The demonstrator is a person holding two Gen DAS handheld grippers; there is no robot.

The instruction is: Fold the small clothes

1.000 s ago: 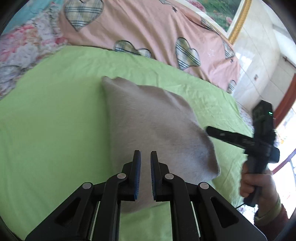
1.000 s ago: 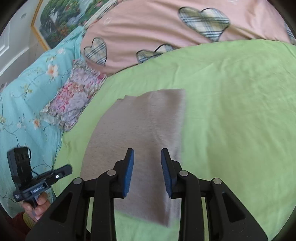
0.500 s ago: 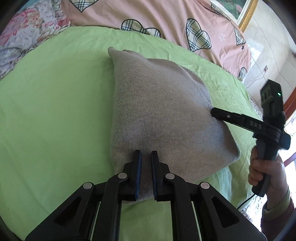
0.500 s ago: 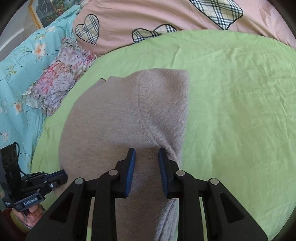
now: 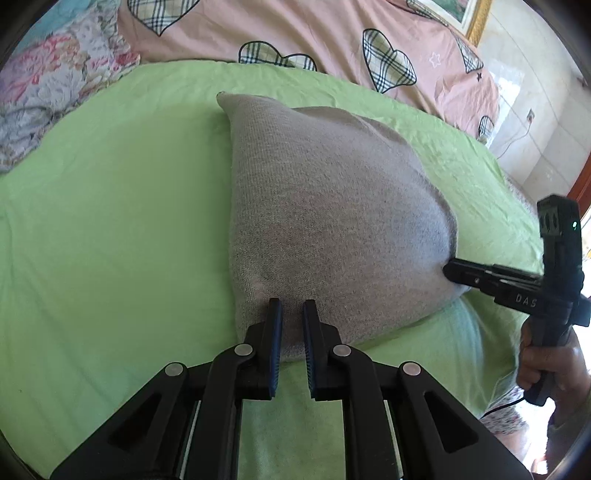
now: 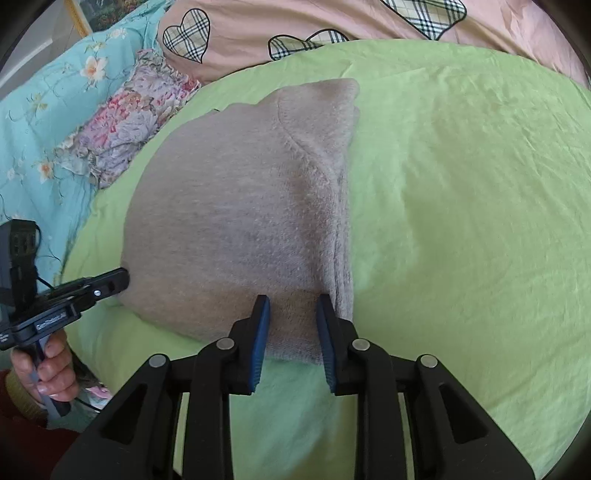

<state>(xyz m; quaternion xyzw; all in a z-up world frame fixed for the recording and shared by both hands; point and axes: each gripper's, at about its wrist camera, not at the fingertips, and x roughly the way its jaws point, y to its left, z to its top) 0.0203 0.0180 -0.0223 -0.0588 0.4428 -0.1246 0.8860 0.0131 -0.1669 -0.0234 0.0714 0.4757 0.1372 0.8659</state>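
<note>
A grey knitted garment (image 5: 332, 206) lies folded on the green sheet (image 5: 110, 229), its near edge lifted. My left gripper (image 5: 292, 317) is shut on the garment's near left edge, cloth between the pads. My right gripper (image 6: 291, 314) grips the near right edge of the garment (image 6: 240, 206), its jaws a little wider with cloth between them. The right gripper (image 5: 454, 273) shows in the left wrist view touching the garment's right side. The left gripper (image 6: 118, 278) shows in the right wrist view at the garment's left side.
A pink quilt with plaid hearts (image 5: 314, 33) lies behind the sheet. A floral pillow (image 6: 122, 125) and a turquoise floral cover (image 6: 40, 110) lie to the left. A tiled wall (image 5: 535, 110) stands at the right.
Both grippers have taken hold of the garment's near edge and lifted it, so the cloth bulges up. The cameras have come closer to the garment.
</note>
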